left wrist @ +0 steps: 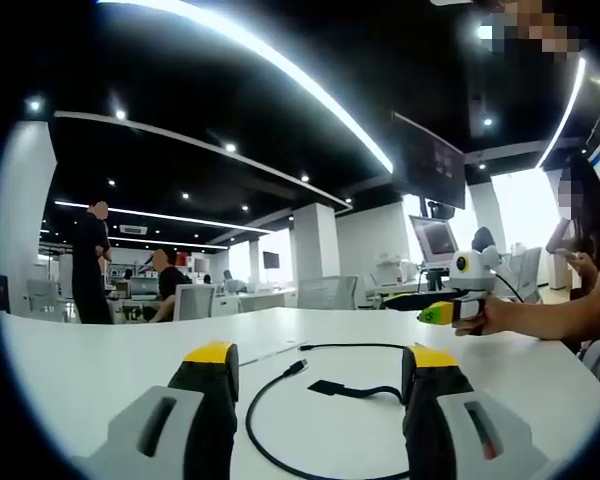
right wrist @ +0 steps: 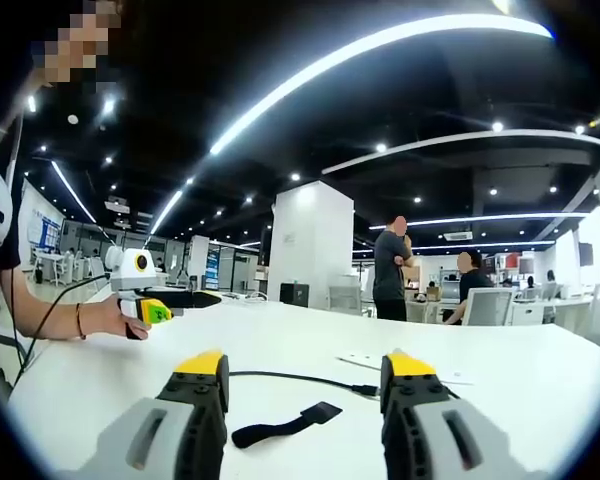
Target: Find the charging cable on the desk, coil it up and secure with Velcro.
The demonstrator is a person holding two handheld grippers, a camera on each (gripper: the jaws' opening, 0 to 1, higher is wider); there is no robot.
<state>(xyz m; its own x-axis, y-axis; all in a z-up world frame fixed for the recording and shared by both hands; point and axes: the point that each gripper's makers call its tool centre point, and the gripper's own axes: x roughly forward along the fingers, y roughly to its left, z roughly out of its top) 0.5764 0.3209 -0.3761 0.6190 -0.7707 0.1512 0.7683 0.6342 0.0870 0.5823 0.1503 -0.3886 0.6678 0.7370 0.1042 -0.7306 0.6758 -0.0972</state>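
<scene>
A thin black charging cable (left wrist: 280, 385) lies in a loose loop on the white desk (left wrist: 100, 370), one plug end pointing up and left. A short black Velcro strap (left wrist: 332, 387) rests inside the loop. My left gripper (left wrist: 322, 355) hovers low over the cable, open, with cable and strap between its jaws. In the right gripper view the cable (right wrist: 290, 378) runs straight across, ending in a plug, with the Velcro strap (right wrist: 280, 427) in front of it. My right gripper (right wrist: 303, 362) is open above them. Each gripper appears in the other's view: right gripper (left wrist: 442, 312), left gripper (right wrist: 152, 308).
A sheet of white paper (right wrist: 405, 366) lies on the desk beyond the cable. Two people (right wrist: 392, 262) stand and sit by desks and chairs far behind. A dark screen (left wrist: 432, 160) hangs from the ceiling. A person's forearm (left wrist: 540, 312) reaches in from the right.
</scene>
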